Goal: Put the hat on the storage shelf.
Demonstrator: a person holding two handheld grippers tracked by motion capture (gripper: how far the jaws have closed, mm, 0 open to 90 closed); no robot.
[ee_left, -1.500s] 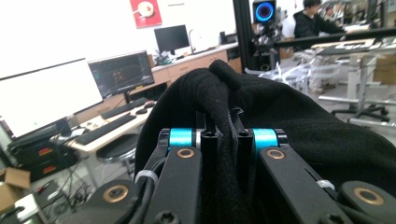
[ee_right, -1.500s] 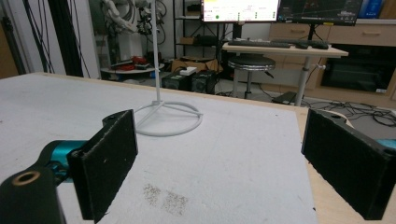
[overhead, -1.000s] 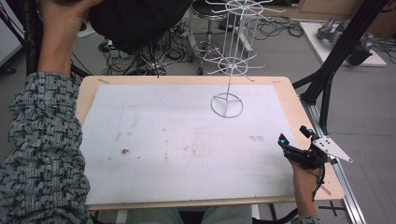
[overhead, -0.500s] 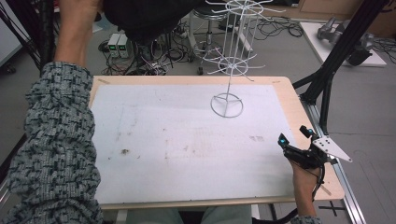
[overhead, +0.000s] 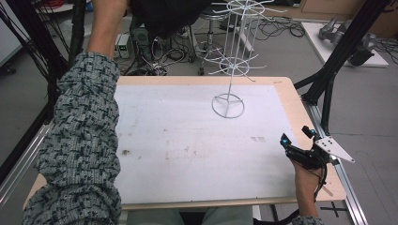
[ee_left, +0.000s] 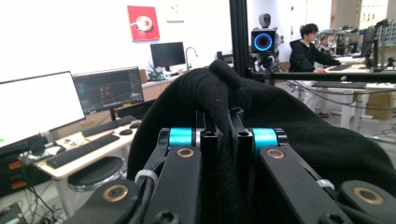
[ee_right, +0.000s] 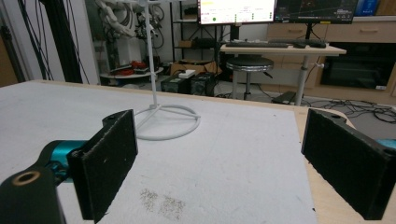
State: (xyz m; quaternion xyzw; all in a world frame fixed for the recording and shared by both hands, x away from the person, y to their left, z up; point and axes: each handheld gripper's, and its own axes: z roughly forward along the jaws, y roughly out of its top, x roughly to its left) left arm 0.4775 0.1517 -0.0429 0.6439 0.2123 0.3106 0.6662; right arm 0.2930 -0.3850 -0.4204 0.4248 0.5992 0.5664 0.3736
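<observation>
Beyond the bench's (overhead: 286, 93) far left edge, the left hand-held gripper (ee_left: 223, 135) clamps black cloth (ee_left: 280, 121); the right hand-held gripper (overhead: 296, 139) rests open near the wire rack (overhead: 228, 105)

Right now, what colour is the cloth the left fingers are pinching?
Black. The cloth shows best in the left gripper view.

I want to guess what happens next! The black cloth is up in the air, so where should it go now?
Probably bring the black cloth down toward the white wire rack. The left gripper has its jaws shut on the cloth, held beyond the table's far edge, while the right gripper rests open near the right edge.
</observation>
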